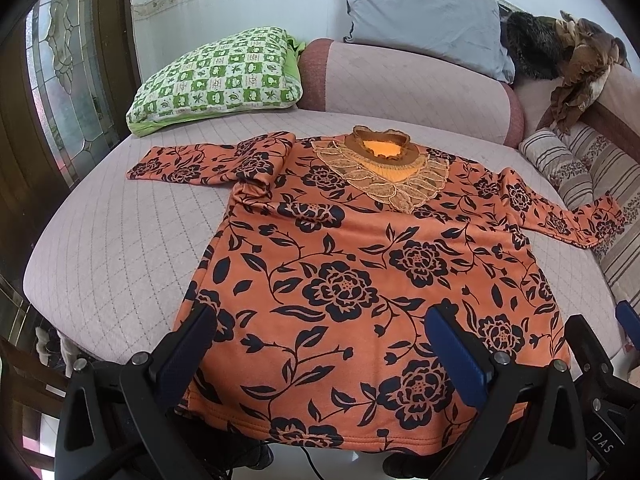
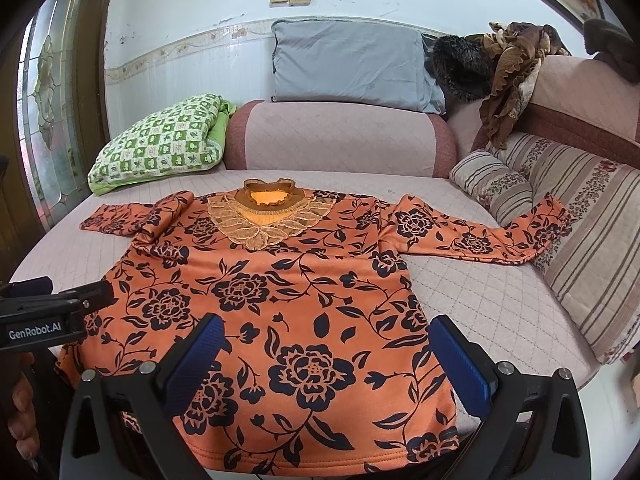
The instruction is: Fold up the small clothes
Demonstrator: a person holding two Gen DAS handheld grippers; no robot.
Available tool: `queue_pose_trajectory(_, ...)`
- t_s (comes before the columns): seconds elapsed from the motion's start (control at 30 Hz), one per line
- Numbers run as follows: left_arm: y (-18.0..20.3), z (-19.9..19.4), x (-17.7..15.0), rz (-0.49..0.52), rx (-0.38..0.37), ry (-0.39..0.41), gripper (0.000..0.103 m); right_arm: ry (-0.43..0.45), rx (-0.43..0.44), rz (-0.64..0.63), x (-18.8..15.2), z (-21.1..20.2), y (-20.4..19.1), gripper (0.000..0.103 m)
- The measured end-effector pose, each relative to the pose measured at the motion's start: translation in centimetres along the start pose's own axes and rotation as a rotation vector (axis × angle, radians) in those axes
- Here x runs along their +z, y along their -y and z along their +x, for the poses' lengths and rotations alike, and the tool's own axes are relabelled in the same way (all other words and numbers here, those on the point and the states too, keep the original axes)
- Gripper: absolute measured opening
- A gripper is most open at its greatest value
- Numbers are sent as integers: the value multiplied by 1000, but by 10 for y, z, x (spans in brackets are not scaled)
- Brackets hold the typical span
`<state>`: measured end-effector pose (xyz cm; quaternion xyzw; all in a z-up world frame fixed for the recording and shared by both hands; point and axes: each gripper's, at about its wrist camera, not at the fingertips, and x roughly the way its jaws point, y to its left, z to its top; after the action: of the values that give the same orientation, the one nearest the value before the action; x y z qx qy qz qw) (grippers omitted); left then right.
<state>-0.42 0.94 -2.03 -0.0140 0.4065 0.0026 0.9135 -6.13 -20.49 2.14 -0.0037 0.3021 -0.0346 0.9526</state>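
Left wrist view shows a pink quilted sofa [image 1: 120, 248] with an orange floral top [image 1: 360, 272] spread flat on its seat, front side up, collar toward the backrest and hem at the near edge. One sleeve lies doubled back near the shoulder on the left; the other sleeve stretches right onto a striped cushion [image 1: 592, 168]. A grey pillow [image 1: 424, 20] leans on the wall above the backrest, and a green checked pillow [image 1: 216, 80] lies at the seat's far left. Brown clothes [image 1: 576, 64] are heaped at the right corner. The left gripper [image 1: 324, 324] hovers over the hem with its blue fingers spread wide, holding nothing. From the right wrist view, the right gripper [image 2: 328, 340] is likewise spread over the hem's right part, empty.
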Motion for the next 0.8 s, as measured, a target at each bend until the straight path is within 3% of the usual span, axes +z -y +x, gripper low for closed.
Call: queue_pose_trajectory(0.8, -1, 0, -1, 1, -3, 1, 103, -5, -13, 6, 1, 1, 3, 103)
